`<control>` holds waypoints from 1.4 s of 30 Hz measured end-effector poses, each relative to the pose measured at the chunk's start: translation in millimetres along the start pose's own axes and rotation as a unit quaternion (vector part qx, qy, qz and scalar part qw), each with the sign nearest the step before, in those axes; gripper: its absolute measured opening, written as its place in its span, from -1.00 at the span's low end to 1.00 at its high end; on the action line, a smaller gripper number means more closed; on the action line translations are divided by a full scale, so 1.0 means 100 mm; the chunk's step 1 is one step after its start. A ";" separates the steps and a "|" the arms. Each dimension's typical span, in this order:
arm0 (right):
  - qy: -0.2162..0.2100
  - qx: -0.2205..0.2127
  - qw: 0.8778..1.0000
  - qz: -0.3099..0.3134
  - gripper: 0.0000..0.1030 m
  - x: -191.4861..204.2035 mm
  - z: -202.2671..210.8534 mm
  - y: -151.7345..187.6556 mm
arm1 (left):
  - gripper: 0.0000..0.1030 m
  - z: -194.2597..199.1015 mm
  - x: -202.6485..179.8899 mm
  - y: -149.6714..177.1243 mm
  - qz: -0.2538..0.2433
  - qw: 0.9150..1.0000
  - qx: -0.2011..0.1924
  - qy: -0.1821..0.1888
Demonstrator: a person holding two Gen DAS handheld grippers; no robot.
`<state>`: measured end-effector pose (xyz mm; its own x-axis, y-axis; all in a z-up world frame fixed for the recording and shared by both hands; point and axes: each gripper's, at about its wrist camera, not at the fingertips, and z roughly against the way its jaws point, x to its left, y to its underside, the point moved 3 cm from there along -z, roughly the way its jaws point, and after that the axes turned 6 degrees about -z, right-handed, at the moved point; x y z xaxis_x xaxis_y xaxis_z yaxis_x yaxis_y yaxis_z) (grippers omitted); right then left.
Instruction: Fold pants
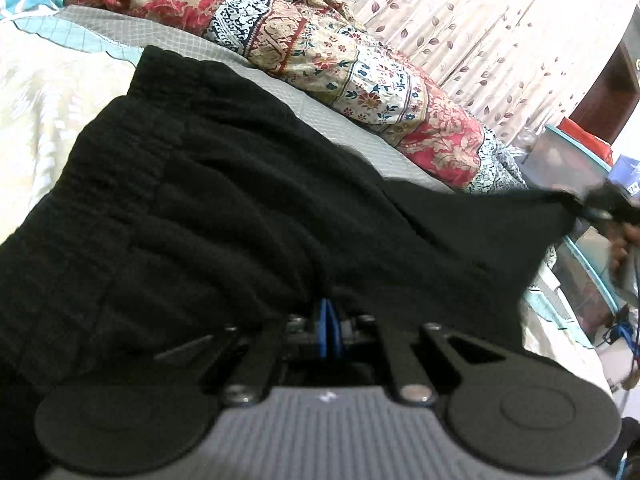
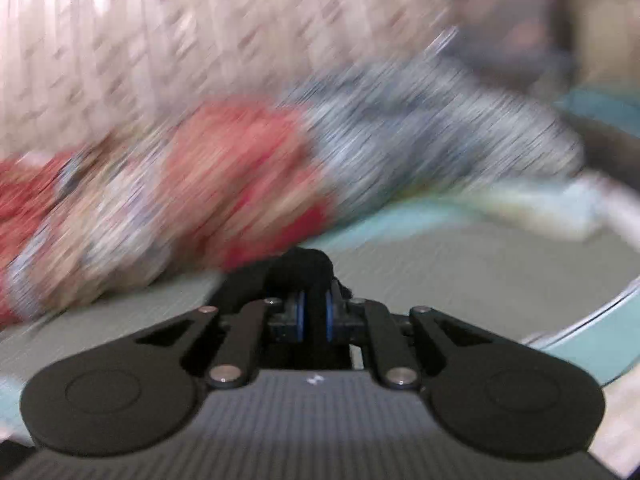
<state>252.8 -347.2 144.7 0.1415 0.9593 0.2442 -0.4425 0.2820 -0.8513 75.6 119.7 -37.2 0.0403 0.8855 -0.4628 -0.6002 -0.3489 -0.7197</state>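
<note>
Left wrist view: two tools, left tool (image 1: 330,312) and right tool (image 1: 596,206), each pinching one black pants (image 1: 240,184).

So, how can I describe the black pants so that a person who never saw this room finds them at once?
Start at the leaf-print curtain; below it a red floral quilt lies along the bed. In front of that quilt, on the grey sheet, lie the black pants. They are the only plain black cloth there; everything near them is patterned or pale.

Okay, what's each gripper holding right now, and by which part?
Both hold the black pants. The left gripper pinches the bunched near edge; the right gripper clamps a pulled-out end.
</note>
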 end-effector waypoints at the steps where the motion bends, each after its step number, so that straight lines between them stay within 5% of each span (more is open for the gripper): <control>1: 0.014 -0.016 1.000 -0.006 -0.75 -0.23 0.12 -0.13 | -0.88 0.02 -0.01 -0.02 0.004 1.000 0.005 0.005; 2: 0.012 -0.015 1.000 -0.016 -0.67 -0.41 0.18 -0.19 | -0.82 0.04 -0.03 -0.06 0.014 1.000 0.014 0.011; 4: 0.018 0.014 0.999 -0.036 -0.32 -0.82 0.28 -0.20 | -0.25 0.19 -0.07 -0.17 0.042 0.999 0.014 0.032; 6: 0.109 0.017 0.993 -0.032 0.16 -1.21 0.38 -0.10 | -0.07 0.44 -0.12 -0.35 0.039 0.998 -0.026 0.046; 9: 0.170 0.036 0.981 -0.084 0.15 -1.73 0.51 0.03 | 0.07 0.73 -0.08 -0.69 0.022 0.997 -0.066 0.039; 14: 0.161 0.050 0.980 -0.106 0.15 -1.88 0.61 0.19 | 0.63 0.52 0.33 -1.21 0.001 0.990 -0.042 -0.138; 16: 0.150 0.055 0.981 -0.107 0.15 -1.84 0.53 0.21 | 0.65 0.27 0.49 -1.32 0.020 0.987 0.000 -0.162; 18: 0.139 0.060 0.982 -0.112 0.15 -1.88 0.46 0.21 | 0.63 0.02 0.57 -1.36 0.041 0.988 0.034 -0.147; 20: 0.124 0.073 0.984 -0.110 0.16 -1.92 0.31 0.23 | 0.32 -0.16 0.57 -1.34 0.042 0.987 0.052 -0.145; 21: 0.115 0.082 0.984 -0.106 0.16 -1.86 0.20 0.23 | -0.05 -0.21 0.54 -1.33 0.032 0.985 0.058 -0.160; 23: 0.112 0.094 0.984 -0.103 0.17 -1.72 0.04 0.28 | -0.26 -0.21 0.46 -1.31 0.005 0.983 0.056 -0.174; 24: 0.111 0.102 0.984 -0.100 0.17 -1.66 -0.06 0.30 | -0.61 -0.15 0.42 -1.32 0.004 0.986 0.048 -0.160; 25: 0.109 0.108 0.983 -0.095 0.17 -1.59 -0.16 0.32 | -0.64 -0.05 0.37 -1.34 0.008 0.990 0.038 -0.139; 30: 0.098 0.121 0.986 -0.064 0.17 -1.38 -0.45 0.38 | -0.66 0.84 0.20 -1.21 -0.022 0.993 -0.033 -0.113; 34: 0.116 0.130 0.981 -0.088 0.17 -1.56 -0.55 0.46 | -0.61 1.21 0.34 -0.77 -0.002 0.991 0.018 -0.130; 37: 0.131 0.140 0.975 -0.110 0.17 -1.67 -0.57 0.57 | -0.11 1.18 0.43 -0.47 0.014 0.984 0.079 -0.157; 42: 0.128 0.132 0.976 -0.114 0.17 -1.63 -0.41 0.51 | 0.15 1.30 0.35 -0.71 0.042 0.991 0.026 -0.128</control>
<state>243.8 -489.7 42.6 0.4654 0.8461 0.2600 -0.5810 0.5136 -0.6314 15.9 215.2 65.1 -0.2114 0.9051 -0.3689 -0.6338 -0.4142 -0.6532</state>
